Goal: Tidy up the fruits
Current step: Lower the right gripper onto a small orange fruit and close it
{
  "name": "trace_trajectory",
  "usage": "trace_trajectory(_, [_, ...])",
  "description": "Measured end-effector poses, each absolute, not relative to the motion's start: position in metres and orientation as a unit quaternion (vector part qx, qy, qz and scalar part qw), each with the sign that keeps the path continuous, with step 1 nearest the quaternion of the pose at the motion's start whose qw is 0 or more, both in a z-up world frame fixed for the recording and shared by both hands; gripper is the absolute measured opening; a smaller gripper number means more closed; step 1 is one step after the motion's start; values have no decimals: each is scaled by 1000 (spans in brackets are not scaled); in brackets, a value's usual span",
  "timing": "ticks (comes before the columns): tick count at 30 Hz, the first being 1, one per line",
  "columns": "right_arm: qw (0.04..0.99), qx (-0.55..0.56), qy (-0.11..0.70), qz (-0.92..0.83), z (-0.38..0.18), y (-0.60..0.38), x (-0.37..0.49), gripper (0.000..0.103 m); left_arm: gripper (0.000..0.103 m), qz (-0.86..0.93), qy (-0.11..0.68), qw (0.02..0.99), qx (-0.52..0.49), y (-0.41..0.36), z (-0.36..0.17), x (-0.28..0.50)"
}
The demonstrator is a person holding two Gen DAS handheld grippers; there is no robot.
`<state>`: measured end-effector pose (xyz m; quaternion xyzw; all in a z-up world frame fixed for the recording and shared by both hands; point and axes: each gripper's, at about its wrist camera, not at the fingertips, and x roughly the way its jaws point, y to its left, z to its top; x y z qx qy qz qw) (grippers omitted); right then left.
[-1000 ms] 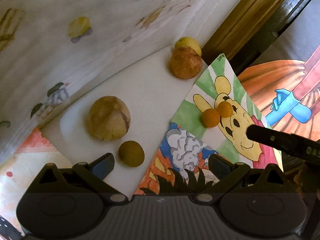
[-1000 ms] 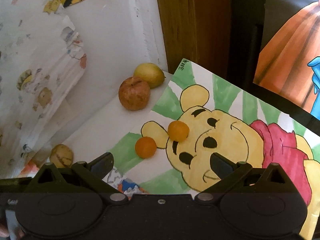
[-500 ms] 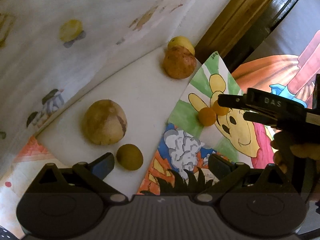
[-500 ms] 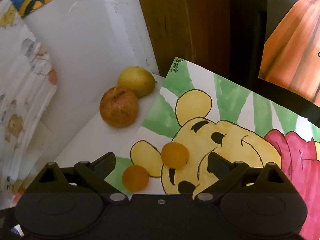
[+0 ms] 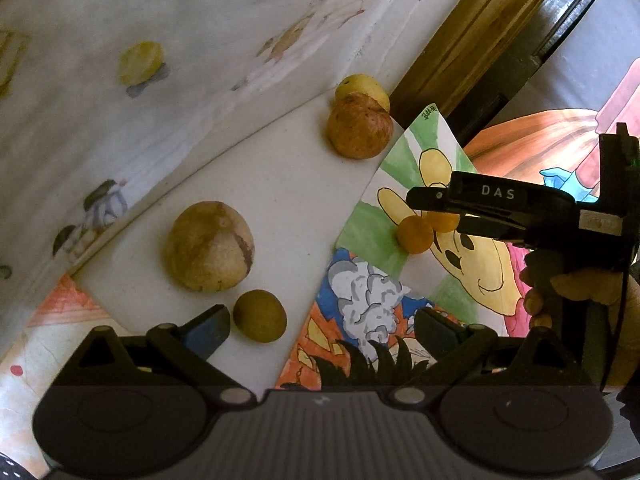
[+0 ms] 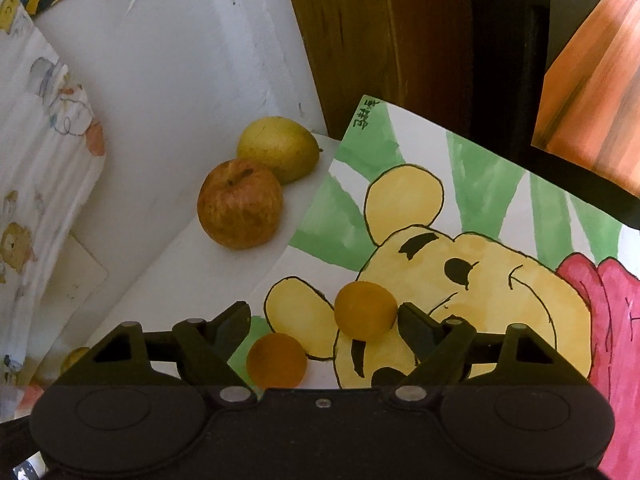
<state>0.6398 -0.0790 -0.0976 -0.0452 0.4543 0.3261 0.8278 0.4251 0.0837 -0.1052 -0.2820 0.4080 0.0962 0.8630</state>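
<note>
Two small orange fruits lie on a Winnie the Pooh drawing [image 6: 480,280]. My right gripper [image 6: 324,320] is open, its fingers standing around the farther orange fruit [image 6: 365,311], which is close to the right finger; the nearer one [image 6: 276,359] lies by the left finger. In the left wrist view the right gripper [image 5: 436,210] reaches over both fruits [image 5: 415,234]. My left gripper [image 5: 320,320] is open and empty, just behind a small olive fruit [image 5: 260,315] and a large tan fruit [image 5: 209,245]. A red apple [image 6: 240,203] and a yellow pear [image 6: 278,148] sit at the back.
White paper [image 5: 280,184] covers the surface beside colourful drawings [image 5: 360,304]. A patterned cloth [image 5: 120,60] rises at the left. A wooden door frame [image 6: 360,40] stands behind the fruits. An orange painting [image 6: 592,92] leans at the right.
My right gripper has moved forward and down over the Pooh drawing, so the farther orange fruit now lies between its fingers. My left gripper has barely moved.
</note>
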Motion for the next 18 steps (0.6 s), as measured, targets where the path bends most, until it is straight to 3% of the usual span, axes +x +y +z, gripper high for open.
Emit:
trace_trajectory(10, [821,-44,453,343,-102,-76,638,74,90,98,396,872,-271,81,-108,428])
trace_trajectory(18, [821,-60,443,356,-104,-71,630,57,80,100,390,877,-262,79,-110,431])
